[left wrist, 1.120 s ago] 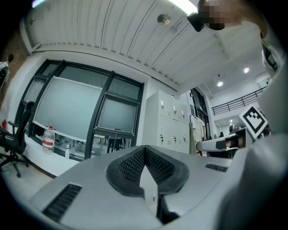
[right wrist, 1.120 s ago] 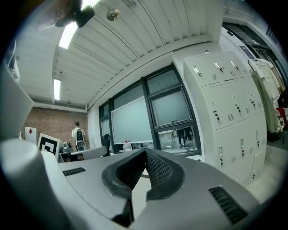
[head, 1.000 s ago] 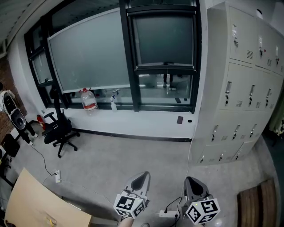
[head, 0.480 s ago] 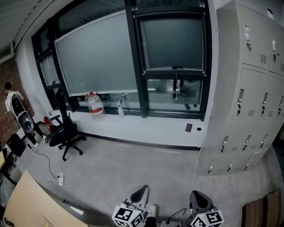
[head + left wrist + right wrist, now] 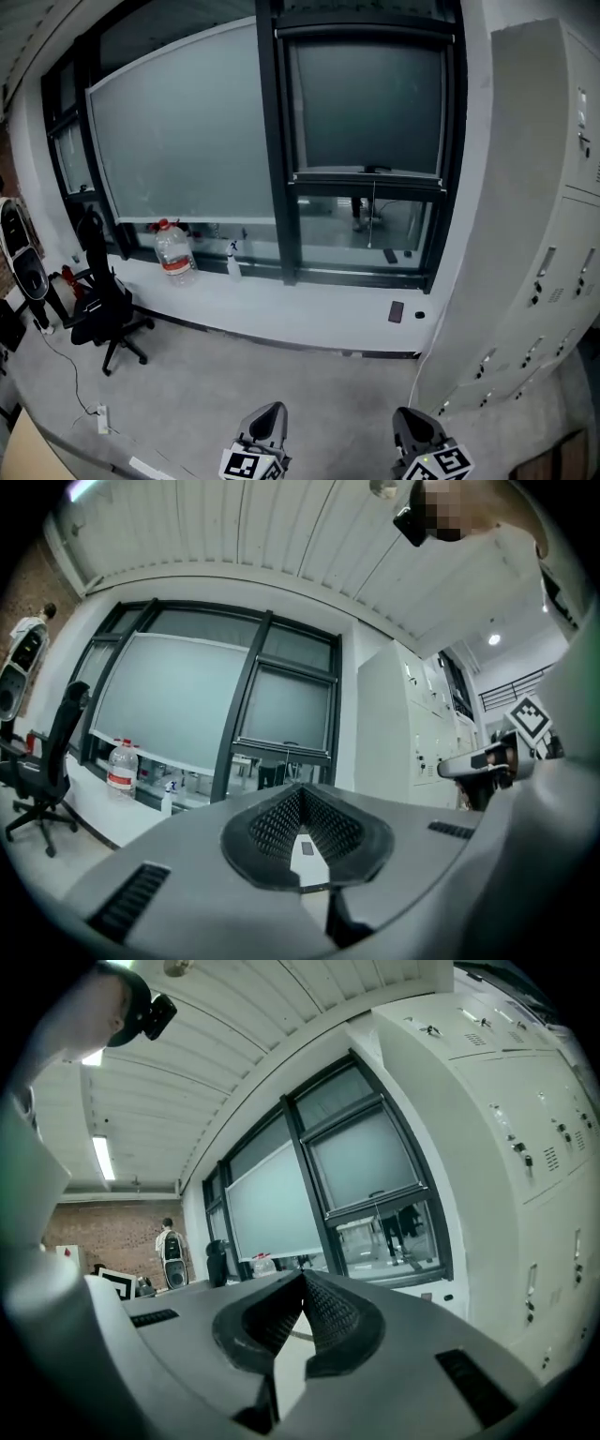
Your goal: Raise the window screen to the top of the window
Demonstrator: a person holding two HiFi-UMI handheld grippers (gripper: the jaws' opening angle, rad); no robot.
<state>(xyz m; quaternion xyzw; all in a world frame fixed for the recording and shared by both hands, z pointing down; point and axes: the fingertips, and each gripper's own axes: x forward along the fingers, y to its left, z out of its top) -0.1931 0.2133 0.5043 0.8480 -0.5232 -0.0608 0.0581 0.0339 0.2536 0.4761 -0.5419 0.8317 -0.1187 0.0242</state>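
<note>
Both pressed together and empty, left gripper (image 5: 266, 417), right gripper (image 5: 410, 419), window screen (image 5: 366, 103) nearer than before.

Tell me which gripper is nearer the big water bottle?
Left. The left gripper is across the floor from the water bottle; the right gripper is farther right, beside the lockers.

Both jaws are held shut and empty: left hand-held gripper (image 5: 267, 419) and right hand-held gripper (image 5: 413, 424) are carried level, side by side.

The window (image 5: 367, 103) has come nearer and looms larger. The left gripper (image 5: 270, 411) and right gripper (image 5: 406, 414) sit lower in view.
</note>
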